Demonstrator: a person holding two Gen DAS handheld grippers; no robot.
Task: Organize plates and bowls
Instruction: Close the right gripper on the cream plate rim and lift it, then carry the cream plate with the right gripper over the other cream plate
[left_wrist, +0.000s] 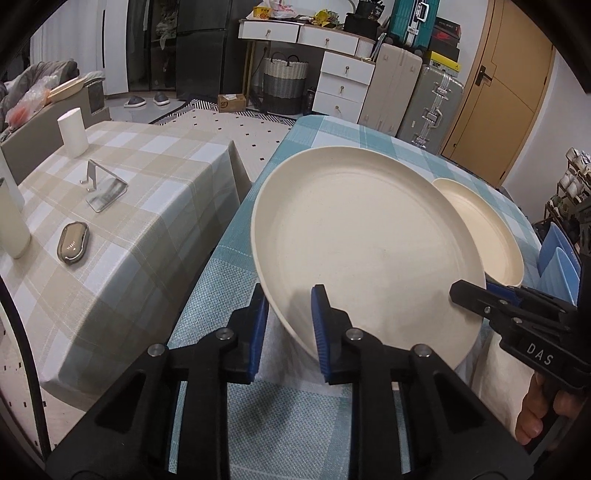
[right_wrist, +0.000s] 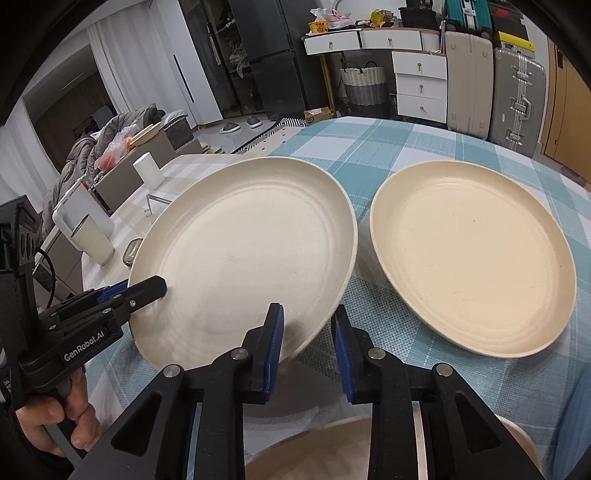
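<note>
A large cream plate (left_wrist: 362, 236) (right_wrist: 251, 251) hangs tilted above the blue checked tablecloth (left_wrist: 258, 417), with a shadow under it. My left gripper (left_wrist: 290, 325) is shut on its near rim, one blue pad inside the plate and one beneath it. From the right wrist view this left gripper (right_wrist: 147, 290) clamps the plate's left edge. My right gripper (right_wrist: 308, 332) is shut on the same plate's near right rim, and it shows at the plate's right edge (left_wrist: 469, 295) in the left wrist view. A second cream plate (right_wrist: 472, 258) (left_wrist: 491, 236) lies flat just to the right.
A beige checked table (left_wrist: 147, 206) stands on the left with a white cup (left_wrist: 74, 133), a metal stand (left_wrist: 105, 188) and an oval metal case (left_wrist: 74, 245). Blue rack dividers (left_wrist: 557, 266) stand at the right. A brown bowl rim (right_wrist: 295, 450) shows below my right gripper.
</note>
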